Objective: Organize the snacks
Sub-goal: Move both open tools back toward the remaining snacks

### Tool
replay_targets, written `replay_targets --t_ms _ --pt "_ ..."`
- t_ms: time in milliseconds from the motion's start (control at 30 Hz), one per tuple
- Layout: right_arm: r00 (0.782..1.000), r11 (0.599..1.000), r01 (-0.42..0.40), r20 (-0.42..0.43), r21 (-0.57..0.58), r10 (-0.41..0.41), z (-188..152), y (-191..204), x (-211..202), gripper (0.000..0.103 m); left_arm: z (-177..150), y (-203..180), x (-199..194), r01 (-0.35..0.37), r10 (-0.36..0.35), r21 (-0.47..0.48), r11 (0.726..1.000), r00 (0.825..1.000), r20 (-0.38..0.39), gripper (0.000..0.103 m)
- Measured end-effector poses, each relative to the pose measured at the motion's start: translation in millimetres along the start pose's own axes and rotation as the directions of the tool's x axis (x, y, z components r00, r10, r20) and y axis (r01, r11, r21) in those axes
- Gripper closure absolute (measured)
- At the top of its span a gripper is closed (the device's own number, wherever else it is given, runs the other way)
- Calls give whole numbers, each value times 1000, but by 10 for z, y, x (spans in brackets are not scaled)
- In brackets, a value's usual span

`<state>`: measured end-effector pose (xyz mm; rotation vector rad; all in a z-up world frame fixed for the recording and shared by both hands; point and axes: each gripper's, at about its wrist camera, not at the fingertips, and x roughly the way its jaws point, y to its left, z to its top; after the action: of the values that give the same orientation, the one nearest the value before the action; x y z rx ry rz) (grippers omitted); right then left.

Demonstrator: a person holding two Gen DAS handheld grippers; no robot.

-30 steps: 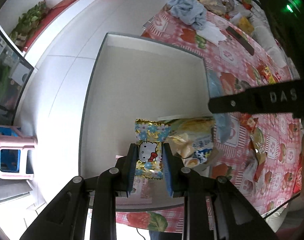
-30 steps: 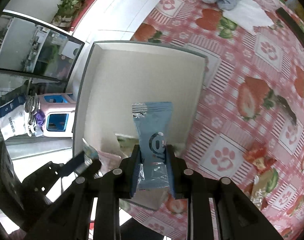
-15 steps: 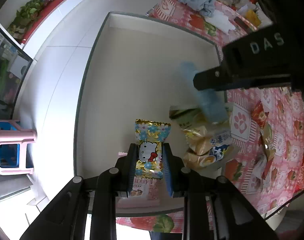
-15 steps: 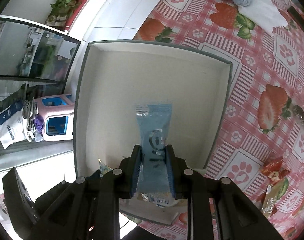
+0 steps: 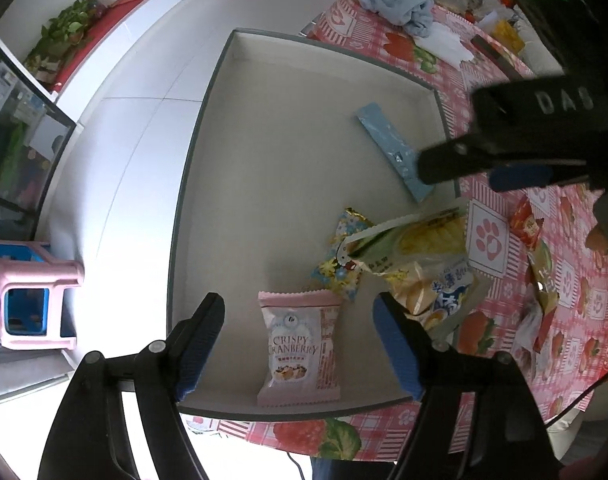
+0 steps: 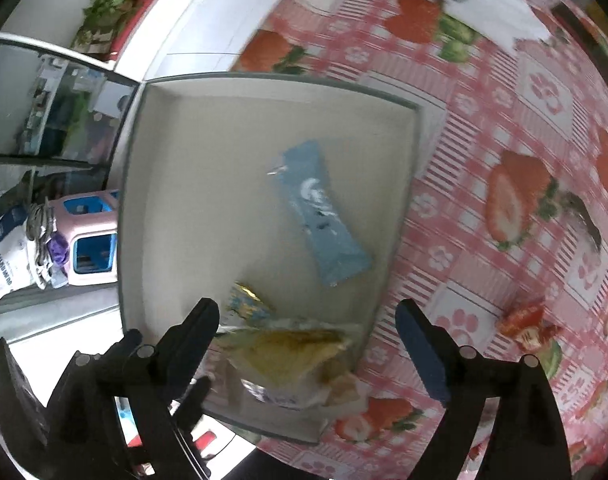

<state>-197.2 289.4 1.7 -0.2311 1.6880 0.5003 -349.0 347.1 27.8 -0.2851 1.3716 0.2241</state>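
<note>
Snacks (image 5: 300, 344) in white tray (image 5: 264, 128), strawberry-print tablecloth (image 6: 504, 168), pink stool (image 5: 32, 300)

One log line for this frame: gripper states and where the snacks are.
left gripper: open | right gripper: open | long light-blue wrapper: flat in shallow white box | pink cranberry packet: in box

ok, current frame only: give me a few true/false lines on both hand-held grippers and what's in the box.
1. The left hand-held gripper is shut on the gold Hello Kitty packet. False: it is open, and the gold Hello Kitty packet lies in the shallow white box.
2. The long light-blue snack wrapper lies flat in the box. True.
3. The right hand-held gripper is open and empty. True.
4. The pink Crispy Cranberry pouch sits on the tablecloth outside the box. False: it lies inside, near the front wall.
5. Red snack packets lie on the strawberry-print tablecloth. True.
</note>
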Motion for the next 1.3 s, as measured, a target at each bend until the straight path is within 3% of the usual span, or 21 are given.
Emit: replay_targets --t_ms 333,633,700,733,1033,1200,1300 --pt "998 979 58 -5 197 -58 -386 -876 -112 12 16 -62 -40 0 0 56 998 1000 -1 23" --pt "997 905 81 -40 418 -71 -1010 -1763 -69 12 93 -458 -92 10 -10 172 985 1000 1 23" --pt "997 886 76 -46 457 -61 -1139 -1906 -53 0 132 -597 -126 18 -21 199 980 1000 10 23" --pt "997 879 76 -47 471 -61 -1190 -1958 -54 0 152 -665 -142 23 -26 211 977 1000 15 23" --pt "995 845 88 -79 527 -54 -1463 -2438 -84 0 224 -1254 -188 60 -66 314 948 998 7 23" --pt "995 850 86 -93 520 -43 -1587 -2731 -69 0 135 -1550 -146 80 -72 365 928 997 -34 23" --pt "995 856 81 -99 511 -35 -1486 -2858 -50 0 66 -1690 -93 96 -76 384 918 995 -68 23"
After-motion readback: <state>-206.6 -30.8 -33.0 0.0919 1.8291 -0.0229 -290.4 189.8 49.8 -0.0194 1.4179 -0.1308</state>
